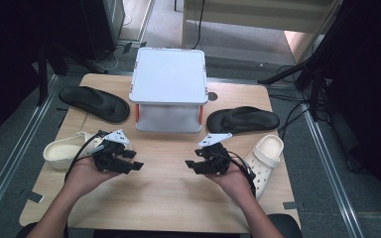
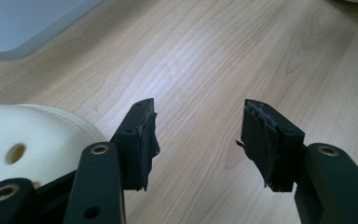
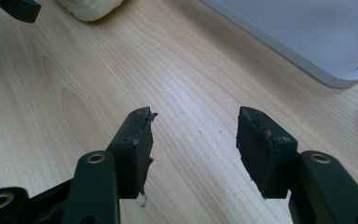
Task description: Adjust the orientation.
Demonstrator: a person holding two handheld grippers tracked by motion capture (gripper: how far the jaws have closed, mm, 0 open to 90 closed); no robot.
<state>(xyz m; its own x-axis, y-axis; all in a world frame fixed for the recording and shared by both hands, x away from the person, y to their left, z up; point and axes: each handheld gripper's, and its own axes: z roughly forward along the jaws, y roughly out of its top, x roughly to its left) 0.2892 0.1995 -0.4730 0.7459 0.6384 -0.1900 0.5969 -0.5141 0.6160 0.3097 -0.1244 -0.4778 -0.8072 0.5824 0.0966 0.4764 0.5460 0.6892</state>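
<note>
The person's forearms come in at six o'clock, each hand carrying a gripper over bare wood. The left gripper and the right gripper both stand with jaws wide apart and nothing between them; in the left gripper view and the right gripper view only wood grain lies between the pads.

Nearest the left gripper, at about nine o'clock from it, lies the cream clog, its perforated toe also visible in the left gripper view. It looks like moulded foam: probably light, slightly springy, matte rather than slippery, and not fragile. The heel rim or side wall looks like the best place to pinch, since the domed toe is too broad.

Its mate, the white clog, sits at three o'clock from the right gripper. Farther out, a black sandal lies at ten o'clock and another black sandal at two o'clock, flanking the white rack at twelve o'clock on the table.
</note>
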